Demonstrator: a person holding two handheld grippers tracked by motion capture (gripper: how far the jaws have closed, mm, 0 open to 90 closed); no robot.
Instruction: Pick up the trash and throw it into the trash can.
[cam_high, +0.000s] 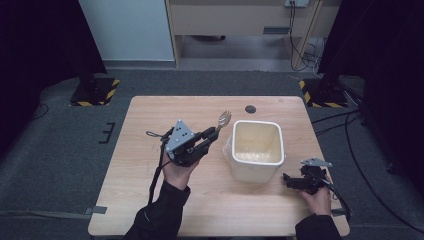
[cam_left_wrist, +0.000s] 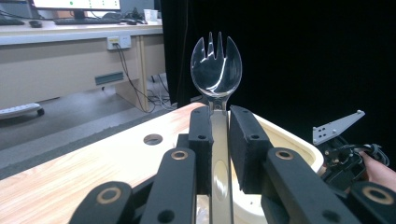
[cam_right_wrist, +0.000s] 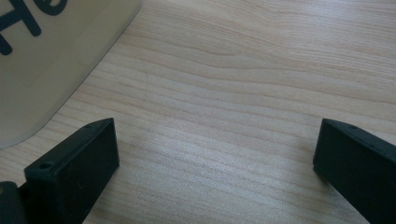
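At centre left of the high view, the left gripper (cam_high: 212, 134) is clamped on the handle of a clear plastic spork (cam_high: 223, 119), its head raised just left of the cream bin (cam_high: 256, 172). The carry step is judged in hand; next, the spork must be brought over the bin's open top before release. At lower right, the right gripper (cam_right_wrist: 215, 168) rests with jaws wide apart and empty. Dark lettering on the bin wall (cam_right_wrist: 51, 51) is cut off, possibly "He".

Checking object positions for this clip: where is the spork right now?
The spork is clamped in the left hand-held gripper, raised over the table left of centre in the high view, its tined head just left of the cream bin.
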